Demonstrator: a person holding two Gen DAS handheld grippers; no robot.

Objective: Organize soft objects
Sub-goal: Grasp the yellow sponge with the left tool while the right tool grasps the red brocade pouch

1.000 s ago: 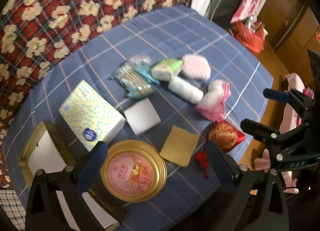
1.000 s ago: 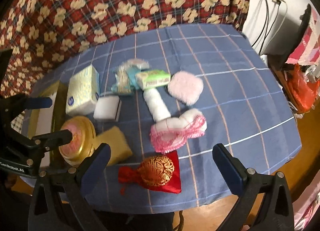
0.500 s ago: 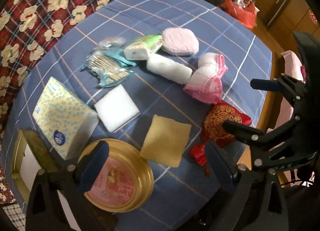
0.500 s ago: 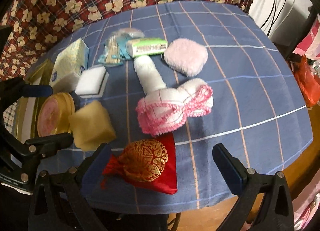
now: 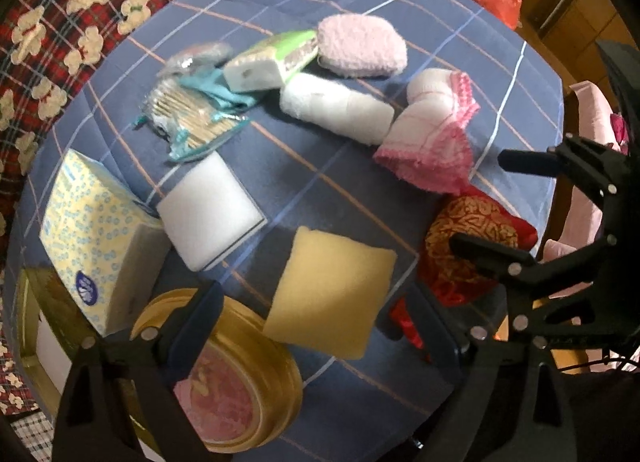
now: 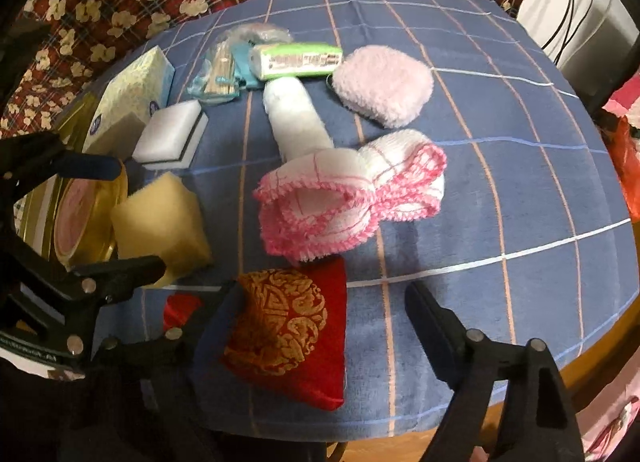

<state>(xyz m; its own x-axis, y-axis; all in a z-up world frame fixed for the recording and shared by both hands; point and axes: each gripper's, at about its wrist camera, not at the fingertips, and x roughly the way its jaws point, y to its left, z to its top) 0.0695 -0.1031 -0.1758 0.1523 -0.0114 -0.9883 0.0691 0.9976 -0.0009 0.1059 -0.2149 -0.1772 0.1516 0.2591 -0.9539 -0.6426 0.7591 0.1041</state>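
Observation:
Soft things lie on a blue checked tablecloth (image 6: 500, 166). My left gripper (image 5: 316, 310) is open, low over a yellow sponge (image 5: 332, 294) that sits between its fingers. My right gripper (image 6: 320, 302) is open, with a red and gold pouch (image 6: 288, 334) between its fingers. The pouch also shows in the left wrist view (image 5: 472, 250). A pink-edged white cloth (image 6: 344, 198), a white roll (image 6: 296, 118), a fluffy pink pad (image 6: 384, 82) and a white sponge (image 6: 172, 138) lie beyond. The left gripper shows in the right wrist view (image 6: 116, 214).
A gold round tin with a pink lid (image 5: 224, 382) and a yellow tissue box (image 5: 96, 238) stand at the left beside an open gold box (image 5: 28, 326). A green packet (image 5: 272, 58) and a bag of swabs (image 5: 192, 122) lie further back. The table edge is near.
Both grippers have moved down and forward toward the table. The yellow sponge now lies between the left fingers and the red pouch between the right fingers.

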